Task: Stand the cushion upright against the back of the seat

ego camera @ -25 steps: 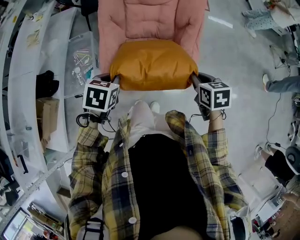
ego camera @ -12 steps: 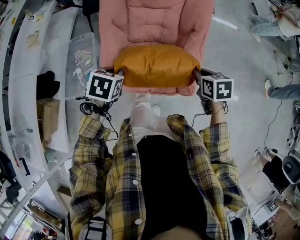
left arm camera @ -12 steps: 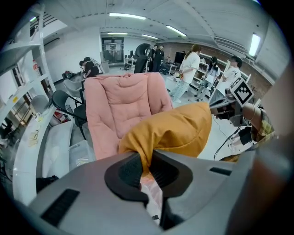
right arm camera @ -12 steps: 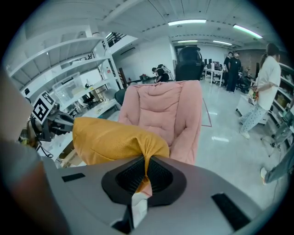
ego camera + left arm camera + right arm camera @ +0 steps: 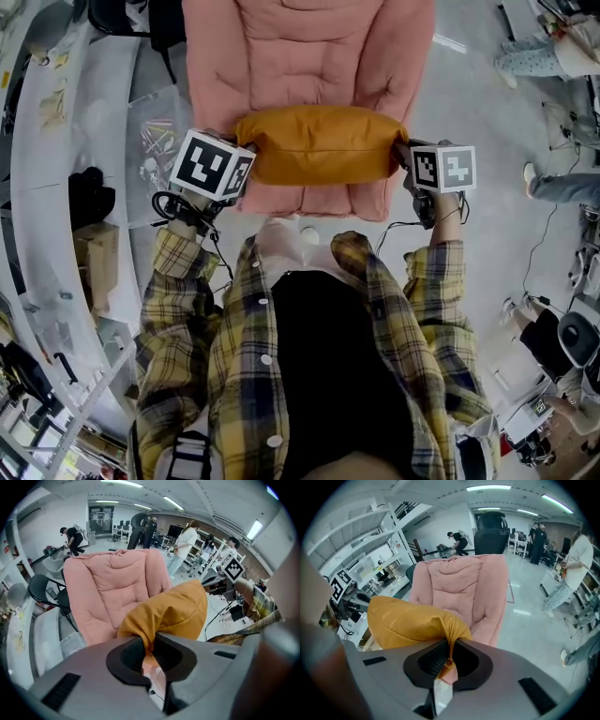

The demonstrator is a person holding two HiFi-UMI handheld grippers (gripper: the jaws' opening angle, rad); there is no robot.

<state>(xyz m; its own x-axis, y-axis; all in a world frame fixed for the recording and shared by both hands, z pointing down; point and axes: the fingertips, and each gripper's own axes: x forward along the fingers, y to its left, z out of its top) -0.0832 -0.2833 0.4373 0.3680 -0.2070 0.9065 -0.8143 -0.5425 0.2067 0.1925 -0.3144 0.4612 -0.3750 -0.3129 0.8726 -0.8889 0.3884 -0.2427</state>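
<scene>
An orange cushion (image 5: 323, 143) hangs stretched between my two grippers, over the seat of a pink padded armchair (image 5: 309, 47). My left gripper (image 5: 246, 165) is shut on the cushion's left corner (image 5: 149, 641). My right gripper (image 5: 401, 157) is shut on its right corner (image 5: 451, 654). In the left gripper view the cushion (image 5: 171, 613) bulges in front of the chair's backrest (image 5: 115, 583). In the right gripper view the cushion (image 5: 410, 623) sits low before the backrest (image 5: 464, 585). The cushion lies with its long side level and stands apart from the backrest.
A curved white bench (image 5: 52, 159) with boxes and tools runs along the left. A clear plastic bag (image 5: 155, 131) lies on the floor left of the chair. Cables trail on the grey floor at right. Other people (image 5: 548, 42) stand farther off.
Both grippers have carried the cushion forward, from the front edge of the chair to over its seat. The grip on both corners is unchanged.
</scene>
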